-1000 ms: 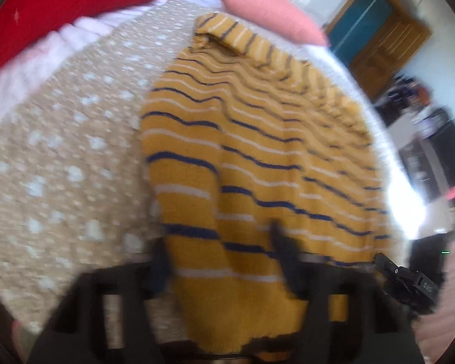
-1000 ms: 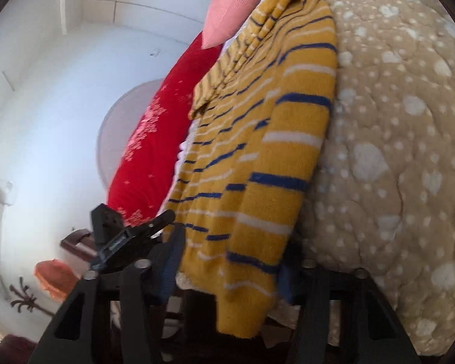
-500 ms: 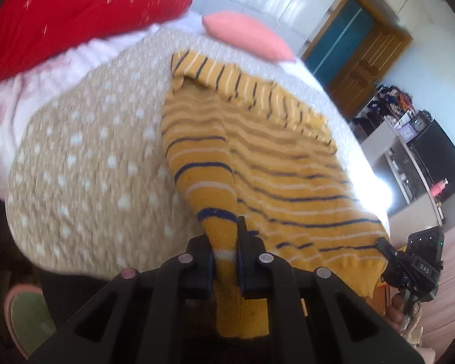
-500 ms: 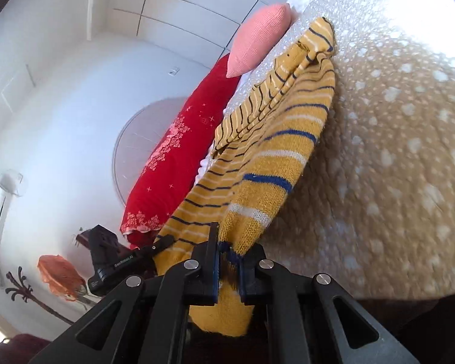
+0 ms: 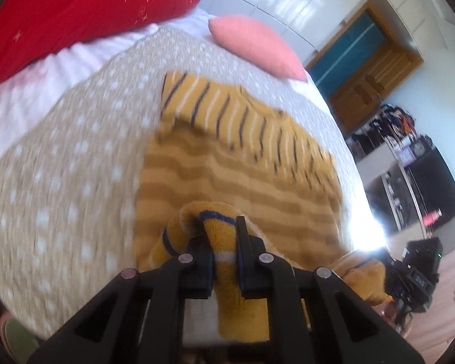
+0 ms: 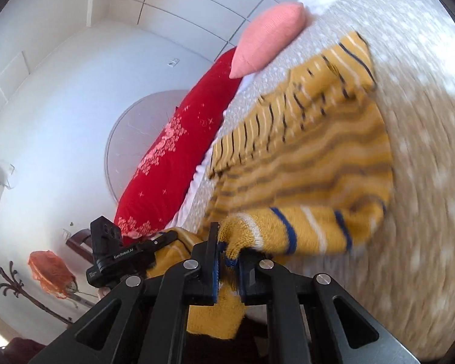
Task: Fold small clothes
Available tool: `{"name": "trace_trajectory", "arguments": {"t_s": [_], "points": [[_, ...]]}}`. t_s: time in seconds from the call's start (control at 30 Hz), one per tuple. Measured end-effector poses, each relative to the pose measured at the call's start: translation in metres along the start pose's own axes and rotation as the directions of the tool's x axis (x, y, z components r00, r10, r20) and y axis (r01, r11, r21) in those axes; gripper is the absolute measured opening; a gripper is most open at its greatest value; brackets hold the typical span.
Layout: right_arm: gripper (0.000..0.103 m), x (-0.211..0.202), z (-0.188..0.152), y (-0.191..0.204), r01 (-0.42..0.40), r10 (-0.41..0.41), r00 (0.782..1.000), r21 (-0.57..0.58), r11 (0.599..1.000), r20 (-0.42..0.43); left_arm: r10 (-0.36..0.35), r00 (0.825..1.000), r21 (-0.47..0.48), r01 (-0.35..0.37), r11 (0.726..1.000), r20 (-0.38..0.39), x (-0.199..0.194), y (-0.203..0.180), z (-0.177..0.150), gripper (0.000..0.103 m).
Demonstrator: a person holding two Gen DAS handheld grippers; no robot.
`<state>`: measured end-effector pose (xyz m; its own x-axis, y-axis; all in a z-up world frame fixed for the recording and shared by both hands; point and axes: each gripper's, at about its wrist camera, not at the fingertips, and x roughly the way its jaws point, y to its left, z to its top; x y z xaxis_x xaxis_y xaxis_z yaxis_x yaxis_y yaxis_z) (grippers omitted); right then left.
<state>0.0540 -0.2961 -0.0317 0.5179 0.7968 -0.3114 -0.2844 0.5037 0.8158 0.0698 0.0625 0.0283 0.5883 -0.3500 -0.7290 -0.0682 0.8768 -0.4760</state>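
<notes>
A mustard-yellow knitted sweater (image 5: 242, 163) with navy and white stripes lies on a beige white-dotted bedspread (image 5: 69, 182). My left gripper (image 5: 223, 236) is shut on the sweater's near hem corner, lifted off the bed. My right gripper (image 6: 229, 251) is shut on the other hem corner of the sweater (image 6: 303, 157). The bottom edge hangs between the two grippers above the bed's near edge. The far part with the sleeve folded across still rests on the bed. Each gripper shows at the edge of the other's view.
A red embroidered pillow (image 5: 75, 9) and a pink cushion (image 5: 257, 45) lie at the head of the bed. The pink cushion (image 6: 270, 33) also shows in the right wrist view. A wooden door (image 5: 373, 69) and dark shelving (image 5: 409, 166) stand to the right.
Both grippers went from open around the hem to shut on it, then lifted and carried the bottom edge toward the far end, so the sweater looks shorter.
</notes>
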Motion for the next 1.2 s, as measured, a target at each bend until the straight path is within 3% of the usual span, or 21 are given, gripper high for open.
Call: {"name": "trace_trajectory", "arguments": {"t_s": [0.17,0.33,0.47,0.5,0.6,0.7,0.77,0.83,0.97,1.1,1.2], "points": [[0.010,0.035,0.072,-0.016,0.029,-0.032,0.998,0.048,0.998,0.049,-0.005,1.000,-0.043,0.004,0.999,-0.016,0.051,-0.004,0.070,0.011],[0.011,0.078,0.134,-0.055,0.072,-0.080,0.996,0.146,0.987,0.045,0.000,0.997,-0.071,-0.005,0.997,-0.076,0.108,-0.009,0.117,0.011],[0.015,0.100,0.172,-0.089,0.049,-0.066,0.996,0.248,0.968,0.063,-0.071,0.994,-0.164,0.056,0.985,-0.087,0.140,0.002,0.151,0.013],[0.016,0.106,0.178,-0.095,0.049,-0.070,0.995,0.266,0.963,0.069,-0.090,0.993,-0.193,0.073,0.979,-0.082,0.145,0.007,0.157,0.019],[0.050,0.120,0.197,-0.115,0.074,-0.107,0.990,0.318,0.945,0.089,-0.139,0.989,-0.304,0.118,0.945,-0.048,0.156,0.026,0.174,0.035],[0.058,0.125,0.208,-0.134,0.062,-0.116,0.986,0.374,0.925,0.123,-0.147,0.989,-0.368,0.132,0.920,-0.012,0.160,0.042,0.186,0.039],[0.063,0.122,0.213,-0.144,0.053,-0.125,0.980,0.404,0.913,0.156,-0.121,0.993,-0.374,0.111,0.921,-0.003,0.160,0.049,0.192,0.044],[0.064,0.115,0.220,-0.149,0.056,-0.143,0.973,0.414,0.909,0.182,-0.099,0.995,-0.357,0.090,0.930,-0.006,0.157,0.052,0.195,0.045],[0.074,0.091,0.228,-0.141,0.118,-0.199,0.959,0.357,0.926,0.200,-0.027,0.999,-0.215,0.020,0.976,-0.028,0.141,0.040,0.188,0.052],[0.075,0.067,0.219,-0.108,0.290,-0.318,0.937,0.185,0.939,0.145,0.060,0.997,-0.028,-0.061,0.998,-0.047,0.126,0.025,0.165,0.068],[0.075,0.051,0.192,-0.081,0.417,-0.417,0.903,0.026,0.908,0.105,0.153,0.987,0.122,-0.146,0.982,-0.047,0.117,0.017,0.137,0.072]]}}
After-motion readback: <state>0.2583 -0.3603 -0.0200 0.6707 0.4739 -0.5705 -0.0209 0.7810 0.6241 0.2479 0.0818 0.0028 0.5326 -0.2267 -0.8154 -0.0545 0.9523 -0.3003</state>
